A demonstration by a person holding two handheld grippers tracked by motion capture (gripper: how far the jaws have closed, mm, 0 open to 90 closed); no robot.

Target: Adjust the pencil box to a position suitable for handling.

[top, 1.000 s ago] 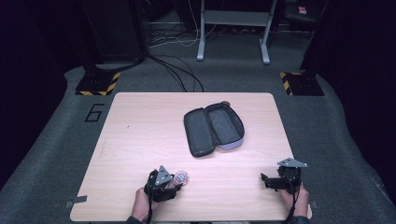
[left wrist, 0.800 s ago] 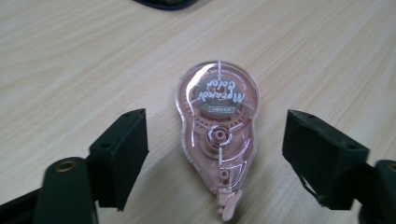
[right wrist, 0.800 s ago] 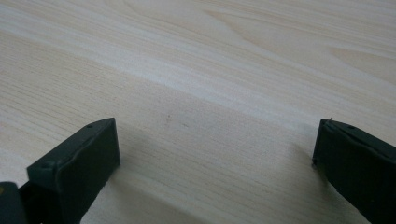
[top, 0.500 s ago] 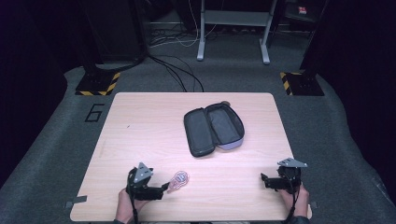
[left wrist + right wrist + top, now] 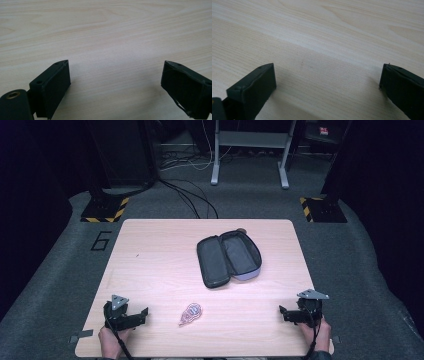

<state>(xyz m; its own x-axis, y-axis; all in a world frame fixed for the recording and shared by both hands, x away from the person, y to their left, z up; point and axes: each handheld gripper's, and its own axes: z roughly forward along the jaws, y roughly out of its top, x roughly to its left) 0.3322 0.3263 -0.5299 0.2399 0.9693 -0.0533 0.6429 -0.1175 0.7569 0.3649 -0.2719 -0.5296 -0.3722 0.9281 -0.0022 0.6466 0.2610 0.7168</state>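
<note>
A small pinkish coiled item point(image 5: 191, 314) lies flat on the wooden table point(image 5: 155, 255) near its front edge. My left gripper point(image 5: 144, 314) rests at the front left, a short way left of the item and apart from it. Its jaws have just been opening and stand wide with bare wood between them point(image 5: 115, 82). An open black zip case point(image 5: 228, 258) lies past the middle of the table, its lid folded out to the left. My right gripper point(image 5: 283, 313) sits at the front right corner, open, with bare wood between its jaws point(image 5: 327, 85).
Grey carpet surrounds the table. Beyond the far edge stand a metal frame point(image 5: 250, 150), black cables point(image 5: 192, 200) and two yellow-and-black striped bases point(image 5: 105, 210). Both hands hold the grippers close to the table's front edge.
My left gripper let go of the pinkish item and slid left along the front edge, leaving it on the table. The right gripper has stayed put.
</note>
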